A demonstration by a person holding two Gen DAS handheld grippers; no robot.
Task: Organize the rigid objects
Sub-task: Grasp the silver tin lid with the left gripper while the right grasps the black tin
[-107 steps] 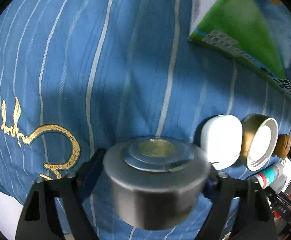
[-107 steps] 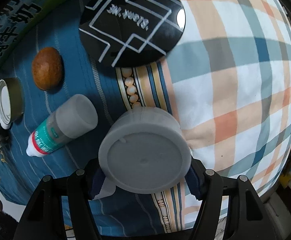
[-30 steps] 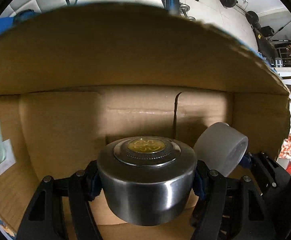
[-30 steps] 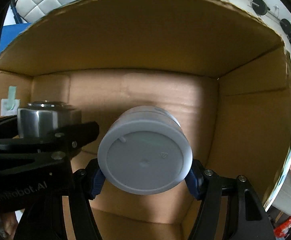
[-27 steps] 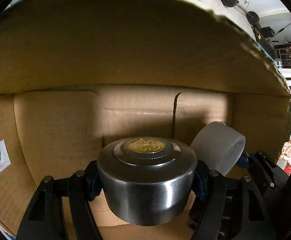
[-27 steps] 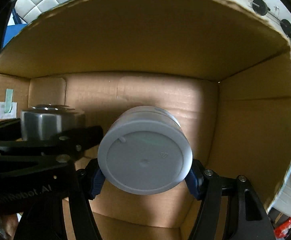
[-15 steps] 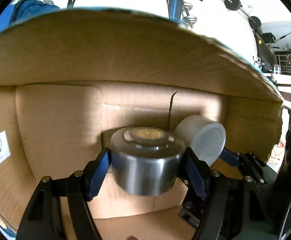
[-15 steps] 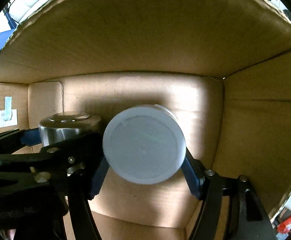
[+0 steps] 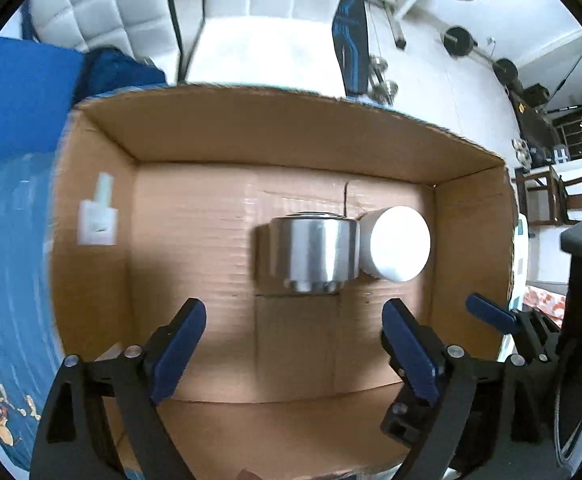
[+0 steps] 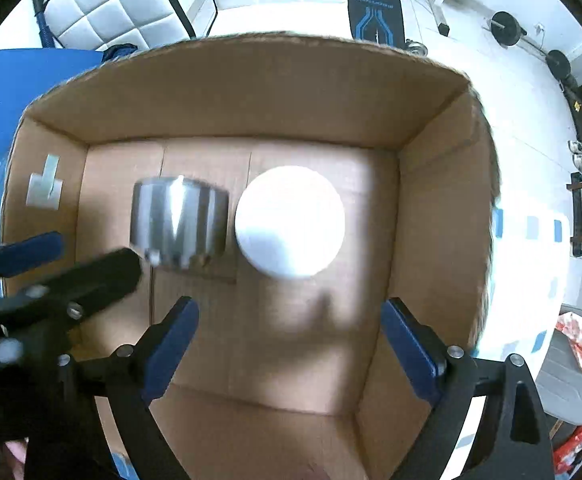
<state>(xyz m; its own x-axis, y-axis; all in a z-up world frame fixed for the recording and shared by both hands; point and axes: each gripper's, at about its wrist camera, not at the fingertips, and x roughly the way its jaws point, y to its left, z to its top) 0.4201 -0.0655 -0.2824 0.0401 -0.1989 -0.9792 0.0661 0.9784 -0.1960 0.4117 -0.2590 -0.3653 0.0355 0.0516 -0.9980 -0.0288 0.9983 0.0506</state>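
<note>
A steel round tin (image 9: 311, 254) and a white round jar (image 9: 396, 243) lie side by side, touching, on the floor of an open cardboard box (image 9: 275, 136). My left gripper (image 9: 293, 338) is open and empty above the box, pulled back from the tin. My right gripper (image 10: 289, 336) is open and empty, pulled back from the white jar (image 10: 290, 221); the tin (image 10: 178, 227) lies to its left. The left gripper's finger (image 10: 87, 276) crosses the lower left of the right wrist view.
A white label with green tape (image 9: 98, 218) sticks to the box's left wall. Blue striped cloth (image 9: 7, 264) lies left of the box. Beyond it are a white padded wall (image 10: 131, 4), gym weights (image 9: 461, 38) and a dark wooden chair (image 9: 571, 200).
Both grippers opened and let go of the tin and the jar, which now rest on the box floor. Both grippers have drawn back up out of the box.
</note>
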